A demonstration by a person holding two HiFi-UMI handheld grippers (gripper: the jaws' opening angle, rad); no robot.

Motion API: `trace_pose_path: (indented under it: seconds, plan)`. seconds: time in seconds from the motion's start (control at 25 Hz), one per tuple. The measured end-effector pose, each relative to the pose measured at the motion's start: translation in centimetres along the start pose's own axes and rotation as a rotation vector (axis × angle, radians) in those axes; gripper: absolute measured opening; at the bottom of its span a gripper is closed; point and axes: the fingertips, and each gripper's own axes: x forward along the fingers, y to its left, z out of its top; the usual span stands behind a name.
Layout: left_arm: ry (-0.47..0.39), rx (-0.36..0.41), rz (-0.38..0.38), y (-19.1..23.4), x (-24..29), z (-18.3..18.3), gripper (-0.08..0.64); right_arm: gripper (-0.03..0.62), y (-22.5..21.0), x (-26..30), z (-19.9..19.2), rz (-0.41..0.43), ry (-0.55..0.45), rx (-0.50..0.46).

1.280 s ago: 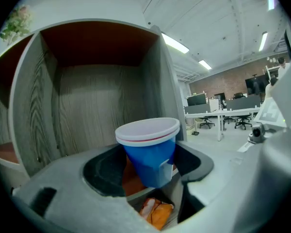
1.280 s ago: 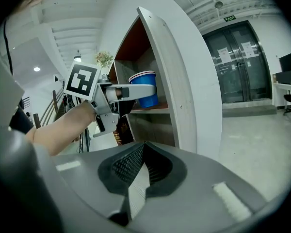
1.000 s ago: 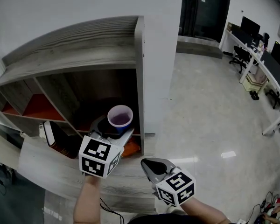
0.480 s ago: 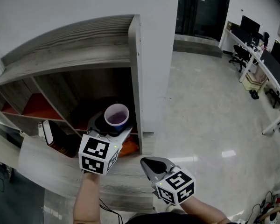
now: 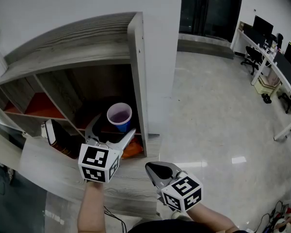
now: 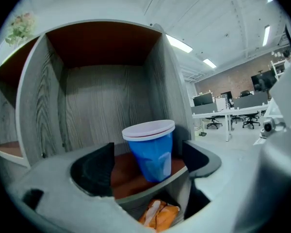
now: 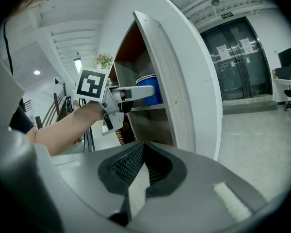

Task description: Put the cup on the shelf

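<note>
A blue cup (image 5: 119, 116) with a white rim stands upright on the red-brown floor of the shelf unit's (image 5: 135, 57) right compartment. My left gripper (image 5: 111, 129) reaches level into that compartment. Its jaws have just been opening and now stand wide on either side of the cup (image 6: 153, 149), with a gap at each pad. In the right gripper view the cup (image 7: 149, 89) shows past the left gripper (image 7: 136, 92). My right gripper (image 5: 153, 168) hangs lower right, outside the shelf, its jaws shut (image 7: 144, 147) on nothing.
An orange packet (image 5: 131, 151) lies in the compartment below the cup. A dark red box (image 5: 58, 140) with a white end leans one bay to the left. The shelf's grey side wall (image 7: 169, 81) stands right of the cup. Polished office floor (image 5: 218, 110) spreads right.
The left gripper's jaws have spread apart and let go of the cup, which stays standing on the shelf. The left gripper drew back slightly. The right gripper stayed put.
</note>
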Motion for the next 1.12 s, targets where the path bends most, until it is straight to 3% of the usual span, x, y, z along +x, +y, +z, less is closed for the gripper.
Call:
trace_pose_path:
  seconds: [0.32,0.56,0.64,0.8,1.12]
  plan:
    - [-0.009,-0.066,0.014,-2.1,-3.2,-1.0,0.426,-0.002,0.3,-1.6,-0.6,0.017,-0.007,-0.009]
    - [-0.036,-0.230,-0.041,-5.9,-6.0,-2.4,0.270,-0.002,0.3,-3.1,-1.2,0.032,-0.008,-0.010]
    - [-0.032,-0.274,-0.068,-7.4,-6.5,-2.9,0.255,-0.002,0.2,-3.6,-1.2,0.036,-0.011,-0.012]
    - [0.022,-0.321,-0.119,-11.1,-7.2,-4.4,0.208,-0.002,0.0,-4.6,-1.5,0.049,-0.017,-0.007]
    - [0.111,-0.392,-0.127,-16.3,-8.8,-7.7,0.118,-0.002,-0.6,-6.6,-2.9,0.063,-0.018,0.007]
